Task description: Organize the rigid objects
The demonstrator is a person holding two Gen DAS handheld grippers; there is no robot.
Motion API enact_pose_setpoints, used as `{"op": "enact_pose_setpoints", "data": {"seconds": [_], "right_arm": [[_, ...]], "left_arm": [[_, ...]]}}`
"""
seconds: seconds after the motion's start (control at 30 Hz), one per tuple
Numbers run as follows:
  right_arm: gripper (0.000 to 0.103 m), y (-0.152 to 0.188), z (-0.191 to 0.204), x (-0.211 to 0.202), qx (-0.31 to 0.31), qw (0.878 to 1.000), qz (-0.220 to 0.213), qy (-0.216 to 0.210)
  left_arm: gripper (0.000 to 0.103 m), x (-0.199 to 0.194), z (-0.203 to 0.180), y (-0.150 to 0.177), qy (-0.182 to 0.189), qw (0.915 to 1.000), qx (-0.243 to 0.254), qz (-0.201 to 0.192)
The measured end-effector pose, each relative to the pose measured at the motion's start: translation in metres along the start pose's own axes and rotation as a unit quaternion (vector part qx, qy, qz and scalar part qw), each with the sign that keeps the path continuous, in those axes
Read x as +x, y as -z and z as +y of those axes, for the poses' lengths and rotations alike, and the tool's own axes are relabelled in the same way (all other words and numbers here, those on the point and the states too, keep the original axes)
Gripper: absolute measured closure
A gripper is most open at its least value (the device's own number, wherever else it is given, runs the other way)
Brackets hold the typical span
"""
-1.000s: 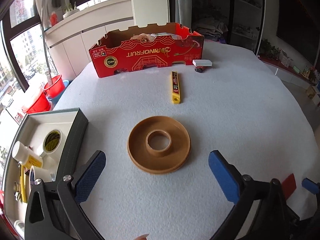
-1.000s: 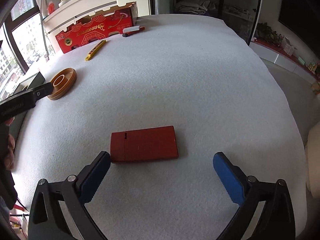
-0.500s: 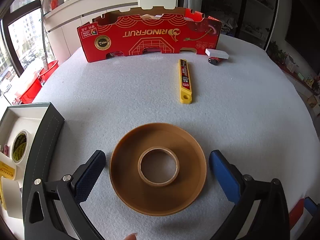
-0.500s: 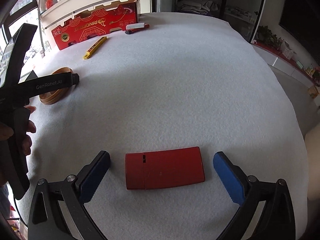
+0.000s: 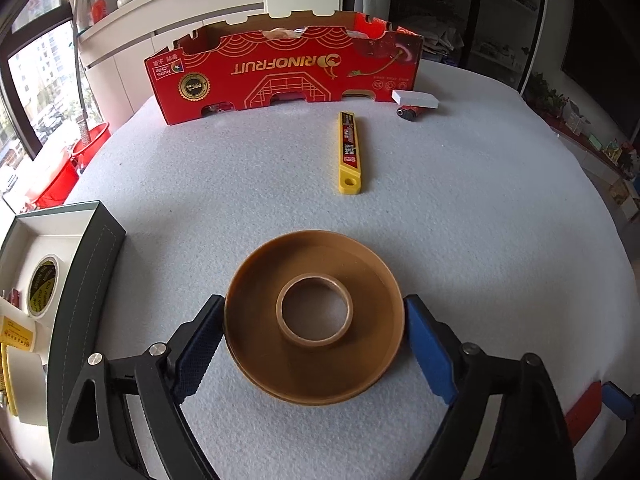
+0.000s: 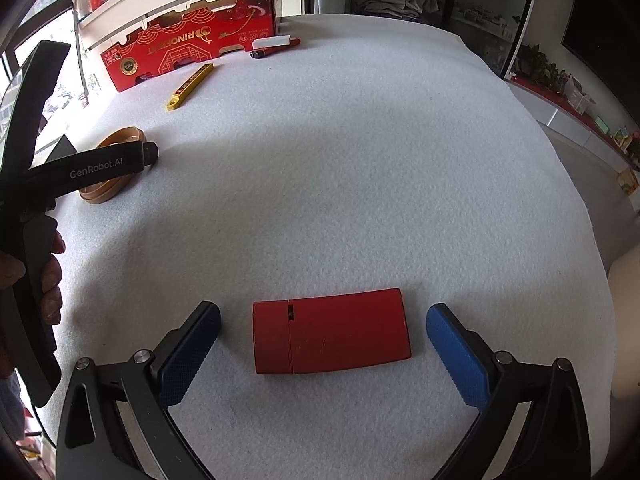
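Observation:
A brown plastic tape reel [image 5: 260, 344] with a raised centre ring lies flat on the white felt table. My left gripper [image 5: 314, 308] straddles it, pointing steeply down. Its jaws are closing and both blue pads [image 5: 424, 344] meet the reel's rim, one on each side. In the right wrist view the reel [image 6: 120, 138] shows partly behind that gripper's black finger. A flat red case [image 6: 332, 332] lies crosswise between the fingers of my right gripper [image 6: 323, 314], which is open with a gap on each side.
A red cardboard fruit box [image 5: 280, 76] stands at the table's far edge. Before it lie a yellow utility knife [image 5: 349, 152], a white block [image 5: 414, 99] and a red marker [image 5: 408, 113]. A dark grey tray [image 5: 92, 264] holding tape rolls [image 5: 42, 290] sits left.
My left gripper came forward and down over the reel, and its jaws narrowed onto the rim. The right gripper shifted until the red case lay between its fingers, then stayed put.

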State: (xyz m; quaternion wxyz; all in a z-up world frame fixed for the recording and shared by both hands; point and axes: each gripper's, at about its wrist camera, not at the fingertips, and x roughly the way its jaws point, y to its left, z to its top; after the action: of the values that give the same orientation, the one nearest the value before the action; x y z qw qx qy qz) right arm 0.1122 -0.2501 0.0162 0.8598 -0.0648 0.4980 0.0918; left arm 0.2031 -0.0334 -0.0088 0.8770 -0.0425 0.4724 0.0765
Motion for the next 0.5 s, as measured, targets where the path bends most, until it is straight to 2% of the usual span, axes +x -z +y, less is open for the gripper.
{"op": "enact_pose_setpoints", "data": {"seconds": [0.03, 0.13, 0.4, 0.5], "right_arm": [[0.007, 0.002, 0.001, -0.002, -0.002, 1.000, -0.002, -0.001], [0.032, 0.006, 0.004, -0.011, -0.006, 1.000, -0.009, -0.003], [0.033, 0.022, 0.007, -0.022, 0.001, 1.000, 0.001, -0.016], [0.033, 0.029, 0.007, -0.028, 0.011, 0.999, 0.008, -0.031]], "left_arm": [[0.015, -0.003, -0.001, 0.004, 0.005, 1.0000, 0.002, 0.003], [0.015, -0.015, -0.006, 0.021, 0.011, 0.9999, 0.009, 0.005], [0.014, -0.057, -0.009, 0.074, 0.060, 0.9981, -0.007, 0.008], [0.014, -0.073, -0.009, 0.091, 0.066, 0.9977, -0.011, 0.007]]}}
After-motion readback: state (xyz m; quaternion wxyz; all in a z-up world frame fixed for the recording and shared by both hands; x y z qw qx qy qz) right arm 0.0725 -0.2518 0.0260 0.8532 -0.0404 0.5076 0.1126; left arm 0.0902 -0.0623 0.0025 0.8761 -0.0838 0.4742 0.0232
